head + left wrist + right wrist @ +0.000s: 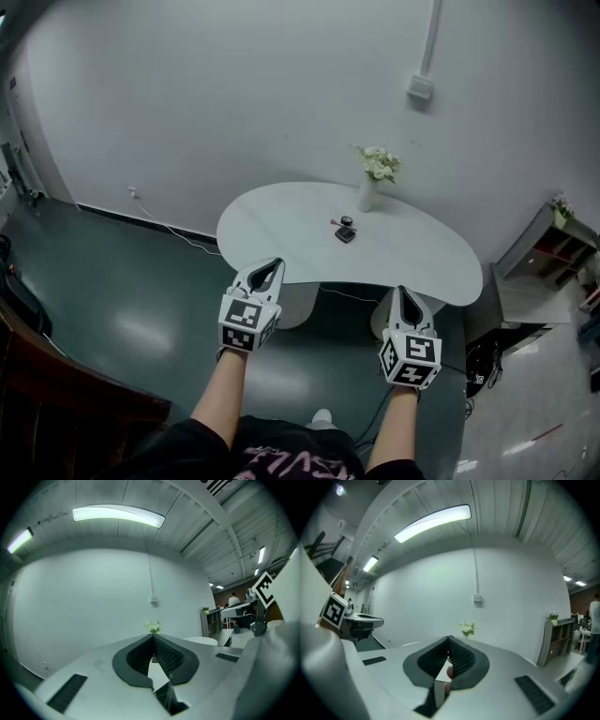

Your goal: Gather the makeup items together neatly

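Left tongs (271,264), right tongs (403,292) closed; smooth kidney-shaped table (281,225).

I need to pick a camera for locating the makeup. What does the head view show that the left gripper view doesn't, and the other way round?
Only the head view: the small makeup items lying on the white table near the vase, and the left gripper and right gripper held short of the table.
Only the left gripper view: the ceiling light, and that gripper's fingers closed together with nothing between them.
Both: the flowers, the white wall and the wall box.
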